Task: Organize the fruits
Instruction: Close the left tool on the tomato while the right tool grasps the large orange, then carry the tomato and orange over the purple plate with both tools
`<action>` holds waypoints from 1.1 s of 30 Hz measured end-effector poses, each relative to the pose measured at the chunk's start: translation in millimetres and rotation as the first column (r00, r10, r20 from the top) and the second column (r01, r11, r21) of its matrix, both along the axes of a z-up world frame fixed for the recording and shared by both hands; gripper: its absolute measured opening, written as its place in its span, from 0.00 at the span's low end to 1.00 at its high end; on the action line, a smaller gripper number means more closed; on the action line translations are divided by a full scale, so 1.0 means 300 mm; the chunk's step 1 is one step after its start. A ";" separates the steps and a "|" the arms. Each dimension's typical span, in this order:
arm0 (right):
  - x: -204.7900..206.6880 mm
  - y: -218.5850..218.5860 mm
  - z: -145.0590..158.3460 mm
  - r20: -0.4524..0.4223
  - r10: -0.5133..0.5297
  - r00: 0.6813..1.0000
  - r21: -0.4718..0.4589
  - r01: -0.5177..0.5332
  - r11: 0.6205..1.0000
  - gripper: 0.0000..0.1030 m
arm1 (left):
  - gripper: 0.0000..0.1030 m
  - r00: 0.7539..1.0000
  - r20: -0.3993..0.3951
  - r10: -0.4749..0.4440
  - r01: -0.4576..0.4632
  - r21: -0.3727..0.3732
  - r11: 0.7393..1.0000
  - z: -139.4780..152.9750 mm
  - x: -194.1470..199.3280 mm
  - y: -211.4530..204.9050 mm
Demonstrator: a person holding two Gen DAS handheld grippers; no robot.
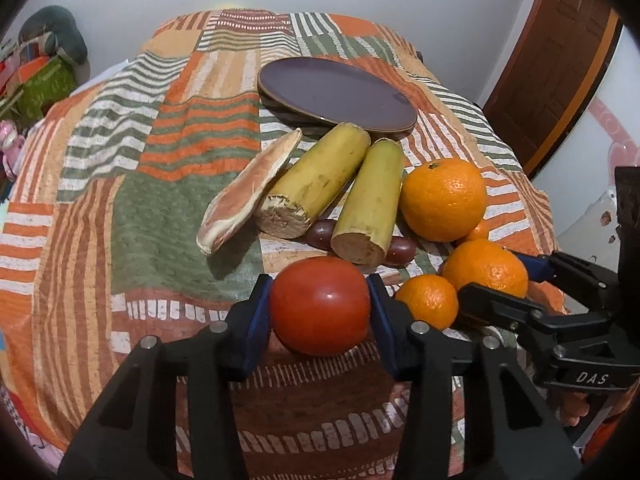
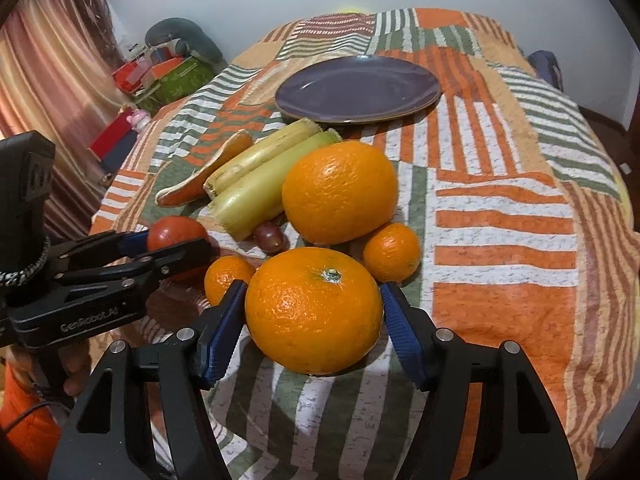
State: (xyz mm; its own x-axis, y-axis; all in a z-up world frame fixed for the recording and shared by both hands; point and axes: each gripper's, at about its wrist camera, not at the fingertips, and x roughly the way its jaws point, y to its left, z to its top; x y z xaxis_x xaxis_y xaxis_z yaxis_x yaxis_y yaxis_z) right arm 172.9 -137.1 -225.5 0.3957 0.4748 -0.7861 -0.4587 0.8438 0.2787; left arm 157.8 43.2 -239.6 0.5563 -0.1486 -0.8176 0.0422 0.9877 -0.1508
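A red tomato (image 1: 320, 306) sits on the patterned cloth (image 1: 160, 216) between the blue pads (image 1: 256, 320) of the left gripper (image 1: 318, 312); both pads lie against its flanks, so the tongs are closed on it. Immediately to its right, a small tangerine (image 1: 427, 300) rests on the cloth, touching a near orange (image 2: 314, 310), which is bracketed by the right gripper (image 2: 314, 320). In the right wrist view the left pad (image 2: 224, 332) meets the rind, while a thin gap seems to remain at the right pad, so these tongs stand open about the fruit, not yet pressing it. Behind the near orange lies a larger orange (image 2: 340, 192), with a second small tangerine (image 2: 392, 252) just beside both. Two cut lengths of yellow-green cane (image 1: 320, 182) lie side by side, angled toward the plate, their sawn ends facing the cameras; dark red grapes (image 1: 400, 252) show beneath the right-hand length. A flat reddish slice with pale edges (image 1: 248, 196) leans against the left length. Beyond the cane, a dark purple plate (image 1: 336, 94) rests on the cloth, nothing on it. At the far left edge of the room, boxes and soft items (image 2: 168, 68) are stacked beside a striped curtain (image 2: 52, 64).
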 end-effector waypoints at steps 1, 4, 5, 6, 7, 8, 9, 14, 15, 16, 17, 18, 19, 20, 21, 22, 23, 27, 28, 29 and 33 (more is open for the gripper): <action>-0.001 -0.003 0.005 0.008 -0.008 1.000 -0.006 0.008 1.000 0.62 | 0.45 1.000 0.004 -0.001 0.001 0.002 1.000 0.007 -0.002 -0.001; -0.005 -0.017 0.026 0.032 -0.027 0.999 -0.011 0.027 1.000 0.62 | 0.45 1.000 0.031 0.006 -0.006 0.005 1.000 0.042 -0.009 0.000; -0.004 -0.021 0.037 0.040 -0.032 0.999 -0.010 0.032 0.999 0.62 | 0.45 0.999 0.041 0.008 -0.008 0.005 1.000 0.055 -0.013 0.004; -0.004 -0.027 0.046 0.050 -0.037 0.998 -0.009 0.037 0.999 0.62 | 0.45 0.999 0.052 0.011 -0.011 0.005 1.000 0.070 -0.016 0.007; -0.005 -0.033 0.059 0.061 -0.042 0.997 -0.005 0.043 0.999 0.62 | 0.45 0.998 0.067 0.013 -0.013 0.005 1.000 0.089 -0.020 0.009; -0.005 -0.039 0.073 0.072 -0.048 0.996 -0.001 0.048 0.999 0.62 | 0.45 0.997 0.081 0.014 -0.014 0.006 1.000 0.107 -0.023 0.011; -0.005 -0.044 0.087 0.081 -0.054 0.995 0.005 0.054 0.999 0.62 | 0.45 0.995 0.095 0.014 -0.015 0.009 1.000 0.124 -0.027 0.011; -0.002 -0.082 0.187 0.153 -0.090 0.984 0.055 0.083 0.995 0.62 | 0.45 0.985 0.171 0.014 -0.018 0.024 1.000 0.225 -0.033 0.007; -0.001 -0.084 0.202 0.169 -0.095 0.981 0.057 0.087 0.995 0.62 | 0.45 0.983 0.185 0.015 -0.020 0.025 0.999 0.244 -0.033 0.006; 0.001 -0.088 0.224 0.190 -0.101 0.977 0.062 0.091 0.994 0.62 | 0.45 0.979 0.203 0.016 -0.021 0.025 0.999 0.266 -0.032 0.005; 0.004 -0.091 0.243 0.207 -0.106 0.973 0.067 0.094 0.993 0.62 | 0.45 0.976 0.215 0.016 -0.022 0.024 0.999 0.282 -0.032 0.004; 0.010 -0.096 0.264 0.226 -0.112 0.968 0.074 0.097 0.992 0.62 | 0.45 0.972 0.234 0.017 -0.023 0.024 0.999 0.304 -0.031 0.003; 0.013 -0.099 0.277 0.240 -0.115 0.964 0.077 0.100 0.992 0.62 | 0.45 0.968 0.249 0.017 -0.025 0.027 0.999 0.322 -0.029 0.001; 0.020 -0.101 0.294 0.259 -0.120 0.958 0.079 0.103 0.992 0.62 | 0.45 0.966 0.260 0.016 -0.025 0.031 0.999 0.334 -0.028 -0.003; 0.026 -0.103 0.306 0.273 -0.123 0.954 0.079 0.105 0.991 0.62 | 0.45 0.962 0.273 0.015 -0.026 0.035 0.999 0.349 -0.025 -0.005; 0.032 -0.104 0.320 0.289 -0.127 0.949 0.080 0.108 0.991 0.62 | 0.45 0.958 0.288 0.014 -0.027 0.040 0.999 0.365 -0.020 -0.006; 0.038 -0.106 0.332 0.302 -0.129 0.945 0.081 0.109 0.991 0.62 | 0.45 0.954 0.298 0.014 -0.028 0.045 0.999 0.375 -0.015 -0.009; 0.063 -0.106 0.370 0.341 -0.137 0.930 0.092 0.113 0.989 0.62 | 0.45 0.944 0.329 0.023 -0.043 0.055 0.998 0.411 0.020 -0.003; 0.069 -0.106 0.379 0.351 -0.139 0.926 0.095 0.112 0.989 0.62 | 0.45 0.943 0.332 0.026 -0.046 0.055 0.997 0.415 0.029 -0.001; 0.073 -0.107 0.388 0.362 -0.142 0.921 0.096 0.114 0.989 0.62 | 0.45 0.942 0.335 0.029 -0.049 0.051 0.997 0.421 0.043 0.003; 0.099 -0.102 0.405 0.387 -0.148 0.910 0.103 0.117 0.988 0.62 | 0.45 0.938 0.345 0.042 -0.058 0.038 0.998 0.435 0.089 0.015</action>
State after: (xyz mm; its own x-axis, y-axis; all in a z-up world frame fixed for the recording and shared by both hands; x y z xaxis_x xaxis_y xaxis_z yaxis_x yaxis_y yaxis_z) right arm 202.5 -167.6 -104.2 0.7282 0.4487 -0.5181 -0.4298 0.8878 0.1647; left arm 184.7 47.9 -109.0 0.8101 -0.0797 -0.5809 0.0336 0.9954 -0.0896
